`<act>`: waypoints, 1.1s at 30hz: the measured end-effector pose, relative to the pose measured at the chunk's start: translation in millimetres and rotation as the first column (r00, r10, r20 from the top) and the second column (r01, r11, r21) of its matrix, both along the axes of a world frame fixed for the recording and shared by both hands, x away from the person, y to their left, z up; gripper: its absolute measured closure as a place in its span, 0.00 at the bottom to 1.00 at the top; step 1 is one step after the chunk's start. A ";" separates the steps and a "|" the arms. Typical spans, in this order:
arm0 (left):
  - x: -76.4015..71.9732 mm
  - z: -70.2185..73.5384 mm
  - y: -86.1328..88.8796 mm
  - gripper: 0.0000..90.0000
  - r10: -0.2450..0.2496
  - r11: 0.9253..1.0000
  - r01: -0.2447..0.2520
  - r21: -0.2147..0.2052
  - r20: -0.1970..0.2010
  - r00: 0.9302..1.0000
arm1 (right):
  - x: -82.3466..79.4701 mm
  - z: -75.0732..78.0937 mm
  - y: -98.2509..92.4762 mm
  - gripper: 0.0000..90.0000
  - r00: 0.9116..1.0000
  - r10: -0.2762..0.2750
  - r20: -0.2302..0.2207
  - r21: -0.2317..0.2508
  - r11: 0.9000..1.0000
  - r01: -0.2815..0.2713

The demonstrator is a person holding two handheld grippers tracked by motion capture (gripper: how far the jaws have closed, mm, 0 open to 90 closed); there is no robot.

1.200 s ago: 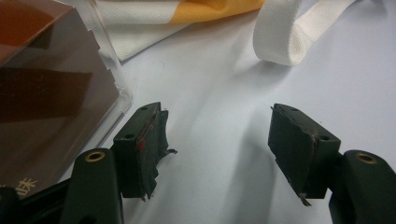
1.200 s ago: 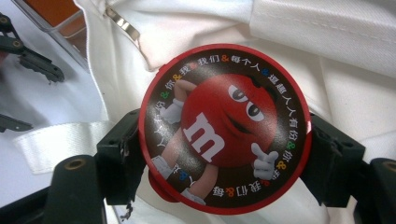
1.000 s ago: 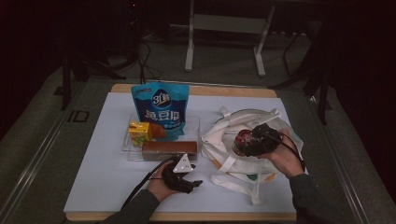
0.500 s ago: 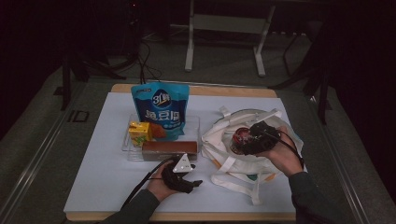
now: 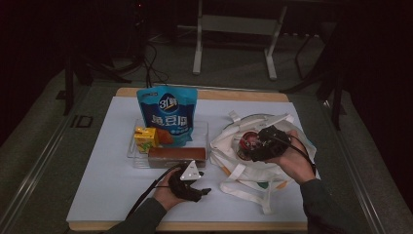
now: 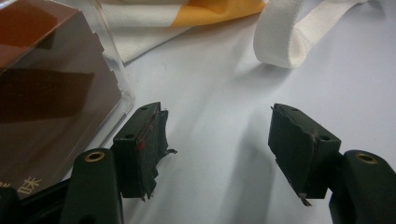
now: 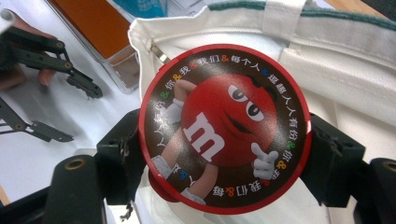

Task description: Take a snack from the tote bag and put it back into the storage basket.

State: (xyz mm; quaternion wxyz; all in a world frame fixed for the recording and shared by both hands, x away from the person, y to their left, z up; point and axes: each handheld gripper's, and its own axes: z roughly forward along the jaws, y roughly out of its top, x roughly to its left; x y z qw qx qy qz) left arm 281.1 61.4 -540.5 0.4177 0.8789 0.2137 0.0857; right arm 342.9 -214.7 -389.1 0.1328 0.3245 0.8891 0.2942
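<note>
Clamped by its rim between the two black jaws of the right gripper [image 7: 224,154]: a round, flat red tin [image 7: 224,128], glossy lid printed with a red candy figure, a white "m" and a ring of small coloured characters. Held low in the middle of the right gripper view, over the pale woven cloth of a white canvas bag [image 7: 336,60]; seen in the high view as a small red disc [image 5: 247,142] right of centre, just above the crumpled bag [image 5: 234,146] with its flat webbing straps. Gripped from the lower right by the person's right hand [image 5: 292,163].

Left gripper [image 6: 217,140] rested low on the smooth, matte white table sheet [image 6: 224,70], hard-edged black jaws set well apart with bare surface between them, pads frayed at the edges. Beside the left jaw, at the left of that view: a clear, square-cornered plastic tray [image 6: 114,74] with a brown rectangular box [image 6: 46,84] inside. Across the top: a looped white strap [image 6: 280,37].

In the high view, left of centre: a shiny blue stand-up pouch [image 5: 167,114] and a small yellow carton [image 5: 145,139], standing in the tray.
</note>
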 end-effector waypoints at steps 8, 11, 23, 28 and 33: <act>0.0 0.0 0.0 0.40 -0.002 1.000 0.002 0.002 0.001 1.000 | -0.9 4.6 5.8 0.28 1.000 0.022 0.005 0.006 1.000 -0.022; 0.0 0.0 -0.1 0.40 -0.002 1.000 0.002 0.002 0.001 1.000 | -1.2 5.5 8.7 0.28 1.000 0.028 0.004 0.007 1.000 -0.028; 0.1 -0.1 -0.2 0.40 -0.004 1.000 0.004 0.003 0.000 1.000 | -4.0 10.0 20.4 0.28 0.998 0.059 0.009 0.010 0.998 -0.059; 0.2 -0.1 -0.2 0.40 -0.006 1.000 0.006 0.003 -0.001 1.000 | -5.4 12.0 25.5 0.28 0.998 0.067 0.008 0.012 0.998 -0.067; 0.1 0.0 -0.2 0.40 -0.006 1.000 0.006 0.005 0.000 1.000 | -5.5 13.5 30.4 0.28 0.997 0.081 0.011 0.010 0.997 -0.082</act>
